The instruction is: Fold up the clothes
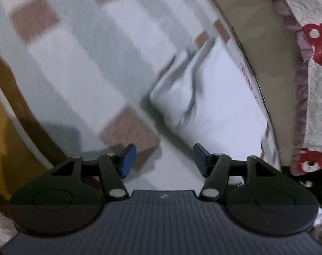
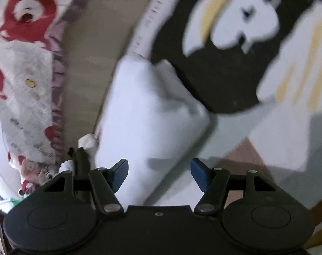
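— Left tongs point(image 1: 164, 160): spread wide, nothing between the blue pads. Hovering over the checked cloth point(image 1: 80, 68).

— Right tongs point(image 2: 159, 175): same, gaping, gripping nothing.

— And the target?

— White folded garment point(image 2: 148, 110), one only. Straight ahead of the right tongs, near edge just under the left pad; ahead and rightward of the left tongs point(image 1: 214, 106). Long axis running away toward the black printed garment point(image 2: 224, 68), also one, touching its far end.

— Nearer side?

— Right, probably. Blurred, hard to swear.

— Off the white garment's left: patterned quilt point(image 2: 22, 63).
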